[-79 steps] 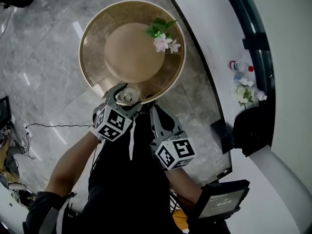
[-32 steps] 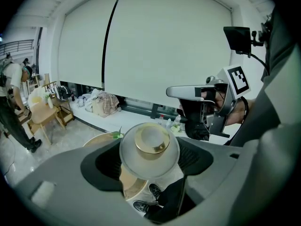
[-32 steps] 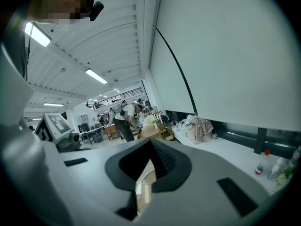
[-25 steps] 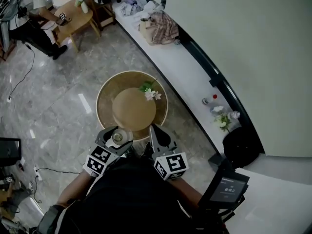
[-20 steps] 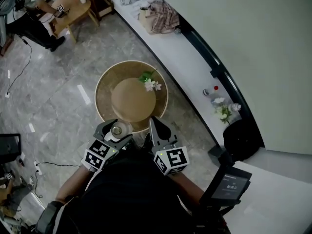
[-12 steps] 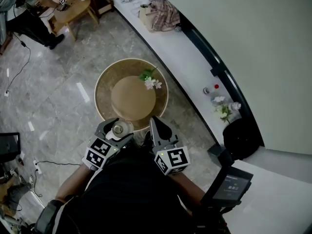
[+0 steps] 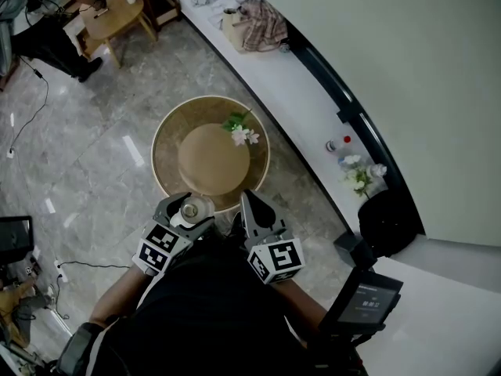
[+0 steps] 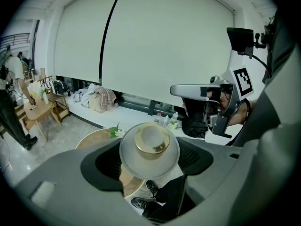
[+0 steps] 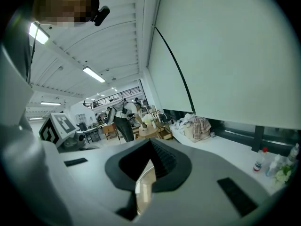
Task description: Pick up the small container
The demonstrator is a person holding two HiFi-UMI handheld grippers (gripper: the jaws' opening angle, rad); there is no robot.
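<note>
The small container (image 7: 190,207) is a clear round jar with a gold lid, and my left gripper (image 7: 186,210) is shut on it, held just short of the near edge of the round wooden table (image 7: 166,135). In the left gripper view the small container (image 8: 149,147) fills the space between the dark pads, lid facing the camera. My right gripper (image 7: 255,208) is beside it on the right, shut with nothing in it. In the right gripper view only a thin slit shows at the right gripper (image 9: 143,185). A flower sprig (image 7: 239,130) lies on the table.
A white ledge (image 7: 290,84) curves along the wall at the right, with small bottles (image 7: 337,143), flowers (image 7: 358,171) and a heap of cloth (image 7: 254,20). A black bag (image 7: 389,210) and a screen (image 7: 362,302) stand at the lower right. A wooden side table (image 7: 109,14) is far left.
The table now looks smaller and further away than 3.2 s ago, and more of the room shows. Over the last second both grippers stay nearly still, and the left keeps hold of the container.
</note>
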